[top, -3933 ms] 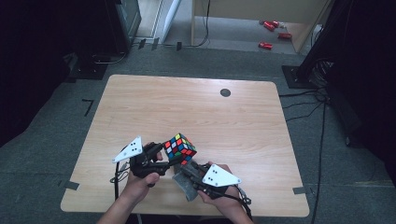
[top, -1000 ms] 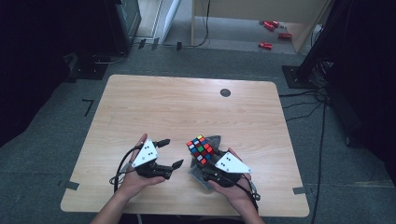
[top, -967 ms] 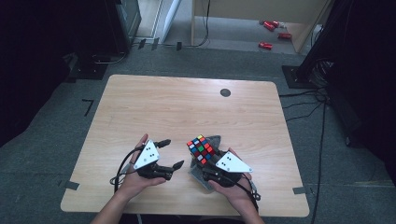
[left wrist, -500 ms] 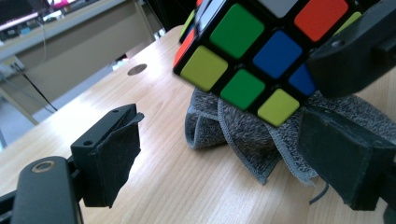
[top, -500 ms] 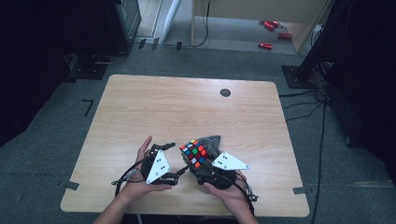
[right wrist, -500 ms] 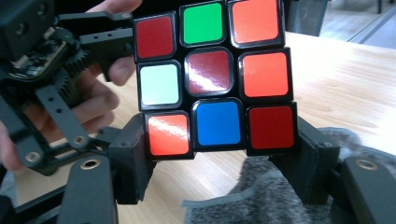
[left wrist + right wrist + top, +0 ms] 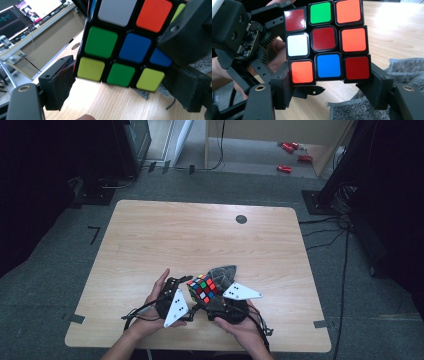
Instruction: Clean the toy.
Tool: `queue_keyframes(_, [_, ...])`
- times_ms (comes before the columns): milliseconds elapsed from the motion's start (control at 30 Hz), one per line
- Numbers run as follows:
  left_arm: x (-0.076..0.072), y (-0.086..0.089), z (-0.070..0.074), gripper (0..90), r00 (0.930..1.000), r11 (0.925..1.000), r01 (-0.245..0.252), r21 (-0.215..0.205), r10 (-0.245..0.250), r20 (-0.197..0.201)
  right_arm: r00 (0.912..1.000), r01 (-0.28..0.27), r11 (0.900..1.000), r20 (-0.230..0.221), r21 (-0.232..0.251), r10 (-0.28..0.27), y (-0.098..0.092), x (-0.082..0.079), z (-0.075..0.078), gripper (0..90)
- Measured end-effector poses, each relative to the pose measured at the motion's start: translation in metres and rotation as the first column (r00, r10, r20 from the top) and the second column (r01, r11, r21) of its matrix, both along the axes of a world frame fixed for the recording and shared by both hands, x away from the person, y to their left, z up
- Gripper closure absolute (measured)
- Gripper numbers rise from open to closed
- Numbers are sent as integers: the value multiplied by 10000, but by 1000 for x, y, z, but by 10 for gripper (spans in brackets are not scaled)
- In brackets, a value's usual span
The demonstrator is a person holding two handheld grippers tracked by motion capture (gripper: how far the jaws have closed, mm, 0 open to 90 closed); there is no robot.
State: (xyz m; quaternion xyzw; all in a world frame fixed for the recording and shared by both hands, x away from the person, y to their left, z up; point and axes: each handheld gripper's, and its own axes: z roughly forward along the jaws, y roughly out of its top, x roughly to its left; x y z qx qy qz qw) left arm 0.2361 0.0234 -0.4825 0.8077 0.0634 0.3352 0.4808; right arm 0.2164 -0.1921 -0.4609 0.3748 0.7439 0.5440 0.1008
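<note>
Right gripper (image 7: 329, 96) clamped the puzzle cube (image 7: 202, 288) above the table's (image 7: 150, 235) near edge, while the left gripper (image 7: 125, 90) gaped around it, ungripped, colours scrambled, turning work apparently barely begun.

Right gripper (image 7: 212, 296) fingers clamped; left gripper (image 7: 186, 287) fingers spread.

each hand-held gripper is matte black plastic, the left hand-held gripper (image 7: 184, 285) and the right hand-held gripper (image 7: 214, 292) alike, each topped by a pale grey three-cornered plate marked with small dark dots. the blocky jaws carry rough dark pads and round brass-ringed screw holes. a black cable (image 7: 137, 312) trails from each body. the person's forearms are bare, with no sleeve.
</note>
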Motion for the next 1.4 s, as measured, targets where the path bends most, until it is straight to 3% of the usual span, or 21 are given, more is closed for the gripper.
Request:
queue_keyframes(200, [-2,-4,-3,160,9997,9997,177,180,-180,166,9976,-309,9995,-613,38,311,5,2,-1,340])
queue_keyframes(267, [-4,-4,-3,254,9994,9997,147,179,-152,306,9957,-474,9989,-797,10,474,7,2,-2,339])
queue_keyframes(333, [-3,-3,-3,307,9997,9998,151,99,-153,206,9949,-430,9990,-907,149,441,6,3,-2,335])
queue_keyframes(400, [-2,-2,-2,321,9997,9999,165,-46,-166,-159,9942,-436,9983,-966,382,471,4,5,-2,312])
queue_keyframes(567, [5,4,1,333,9960,9992,-56,-399,20,-897,9984,-327,9960,-443,828,364,-7,4,7,207])
queue_keyframes(633, [8,7,2,333,9928,9982,-202,-561,134,-1189,9998,-218,9963,-10,832,220,-14,4,10,191])
queue_keyframes(733, [13,11,4,333,9828,9944,-446,-956,265,-1828,9991,166,9941,373,1076,-207,-27,7,11,200])
queue_keyframes(767, [16,14,4,334,9769,9920,-566,-1127,317,-2112,9981,326,9953,498,912,-372,-31,9,10,200])
queue_keyframes(833, [18,17,5,334,9693,9878,-715,-1380,362,-2433,9965,659,9978,518,77,-662,-35,13,3,262])
queue_keyframes(900, [20,22,6,333,9622,9831,-814,-1641,345,-2702,9939,1099,9887,198,-1024,-1085,-35,20,-8,261])
queue_keyframes(967, [21,25,6,333,9579,9800,-819,-1814,272,-2857,9930,1138,9822,-140,-1493,-1172,-34,25,-17,253])
queue_keyframes(1100, [23,29,7,334,9493,9758,-914,-1985,252,-3133,9903,1272,9521,-192,-2780,-1379,-27,34,-35,272])
queue_keyframes(1200, [26,31,6,334,9373,9690,-1096,-2214,267,-3474,9872,1304,9099,-339,-3939,-1561,-21,36,-46,334])
queue_keyframes(1267, [27,34,6,334,9313,9647,-1196,-2345,271,-3633,9867,1231,8956,-435,-4275,-1565,-20,37,-52,374])
queue_keyframes(1333, [28,35,6,334,9284,9632,-1227,-2390,263,-3707,9884,1185,8940,-347,-4321,-1478,-20,37,-53,425])
queue_keyframes(1400, [28,35,4,333,9249,9626,-1261,-2399,266,-3792,9891,1114,9014,-407,-4185,-1412,-22,36,-53,570])
